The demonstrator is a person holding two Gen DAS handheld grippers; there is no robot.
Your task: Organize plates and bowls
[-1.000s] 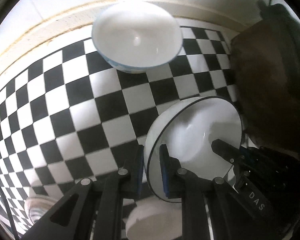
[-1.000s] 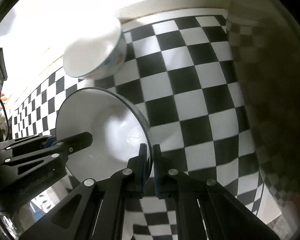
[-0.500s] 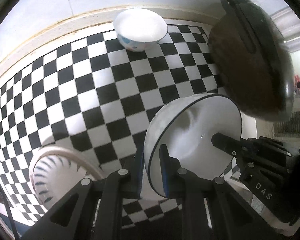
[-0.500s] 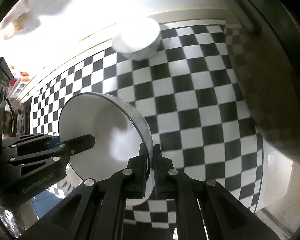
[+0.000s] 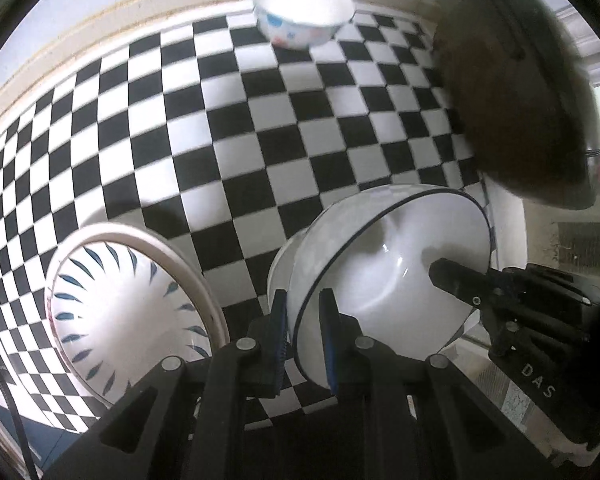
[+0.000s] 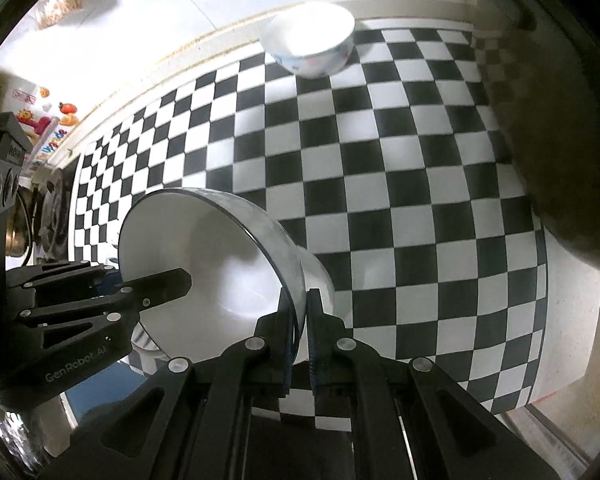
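Note:
Both grippers hold one white bowl with a thin dark rim [image 5: 384, 280], tilted on its side above the checkered table. My left gripper [image 5: 304, 320] is shut on its left rim. My right gripper [image 6: 298, 320] is shut on the opposite rim; the bowl shows in the right wrist view [image 6: 220, 276] too. A white bowl with blue and red marks [image 5: 304, 10] stands at the table's far edge and shows in the right wrist view [image 6: 312, 42]. A white bowl with blue leaf strokes [image 5: 128, 312] sits low at the left.
A black-and-white checkered tablecloth [image 5: 260, 128] covers the table. A large dark pan [image 5: 516, 100] hangs at the right, also dark at the right of the right wrist view [image 6: 560, 120]. A pale wall edge [image 5: 100, 20] runs behind the table.
Both grippers pulled back and up with the bowl. The far patterned bowl now looks smaller and farther. The leaf-patterned bowl has come into fuller view at the lower left.

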